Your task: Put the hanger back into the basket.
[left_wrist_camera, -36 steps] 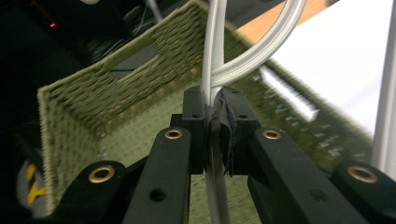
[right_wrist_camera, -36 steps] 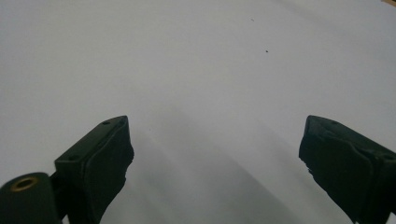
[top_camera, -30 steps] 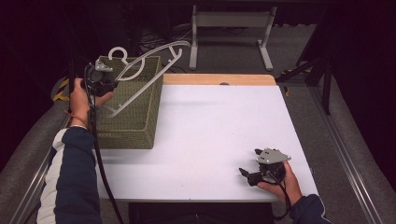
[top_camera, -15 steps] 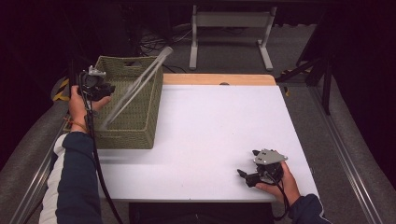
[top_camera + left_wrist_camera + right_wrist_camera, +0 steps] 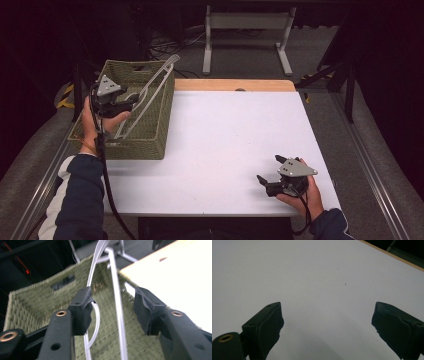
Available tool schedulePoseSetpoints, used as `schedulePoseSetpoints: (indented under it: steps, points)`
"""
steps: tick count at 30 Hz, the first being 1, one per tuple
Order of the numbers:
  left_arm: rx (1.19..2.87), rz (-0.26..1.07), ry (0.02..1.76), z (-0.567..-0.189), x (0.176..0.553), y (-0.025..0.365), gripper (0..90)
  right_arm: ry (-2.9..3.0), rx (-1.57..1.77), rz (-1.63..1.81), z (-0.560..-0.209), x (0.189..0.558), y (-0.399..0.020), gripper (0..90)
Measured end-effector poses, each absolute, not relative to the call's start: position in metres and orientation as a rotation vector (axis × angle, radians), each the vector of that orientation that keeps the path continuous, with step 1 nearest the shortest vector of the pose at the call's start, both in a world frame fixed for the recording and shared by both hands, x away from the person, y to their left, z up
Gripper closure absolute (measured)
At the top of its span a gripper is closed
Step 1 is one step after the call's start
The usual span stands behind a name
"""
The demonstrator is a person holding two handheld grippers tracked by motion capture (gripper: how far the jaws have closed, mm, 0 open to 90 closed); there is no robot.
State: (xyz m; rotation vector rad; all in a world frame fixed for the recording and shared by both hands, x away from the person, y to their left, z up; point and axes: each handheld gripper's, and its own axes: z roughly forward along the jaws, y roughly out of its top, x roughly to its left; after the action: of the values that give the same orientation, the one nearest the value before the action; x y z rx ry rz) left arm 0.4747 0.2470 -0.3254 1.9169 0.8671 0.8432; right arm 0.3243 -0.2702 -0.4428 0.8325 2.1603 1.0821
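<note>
A white wire hanger lies tilted inside the green woven basket, its upper end poking over the far right rim. My left gripper hovers over the basket and is open. In the left gripper view the hanger runs up between the spread jaws of the left gripper, and a curved part of the wire touches the left pad. My right gripper rests low at the table's front right, open and holding nothing. The right gripper faces bare white tabletop.
The basket stands at the left edge of the white table, whose far edge is a wooden strip. A metal stand and cables are on the floor behind. The basket's inner wall has a dark handle slot.
The hanger went from held up above the basket to lying down inside it. My left gripper came down with it and its jaws now stand apart. The right gripper barely moved.
</note>
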Motion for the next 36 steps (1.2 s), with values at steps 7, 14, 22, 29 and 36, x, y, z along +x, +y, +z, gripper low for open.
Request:
schedulePoseSetpoints:
  steps: [7, 14, 22, 29, 36]
  points:
    - [1.830, 0.887, 0.742, -0.324, 0.442, 0.225, 27.5, 2.115, 0.837, 1.077, -0.439, 0.324, -0.272, 9.7]
    - [1.814, 0.810, 0.632, -0.329, 0.417, 0.207, 20.8, 2.078, 0.852, 1.078, -0.436, 0.325, -0.273, 9.5]
    - [1.805, 0.753, 0.542, -0.342, 0.397, 0.192, 11.8, 2.046, 0.847, 1.093, -0.432, 0.329, -0.270, 9.5]
    - [1.779, 0.714, 0.474, -0.347, 0.384, 0.184, 7.2, 1.995, 0.838, 1.099, -0.427, 0.334, -0.267, 9.6]
    - [1.796, 0.686, 0.433, -0.355, 0.375, 0.180, 6.0, 1.976, 0.853, 1.122, -0.425, 0.337, -0.260, 9.8]
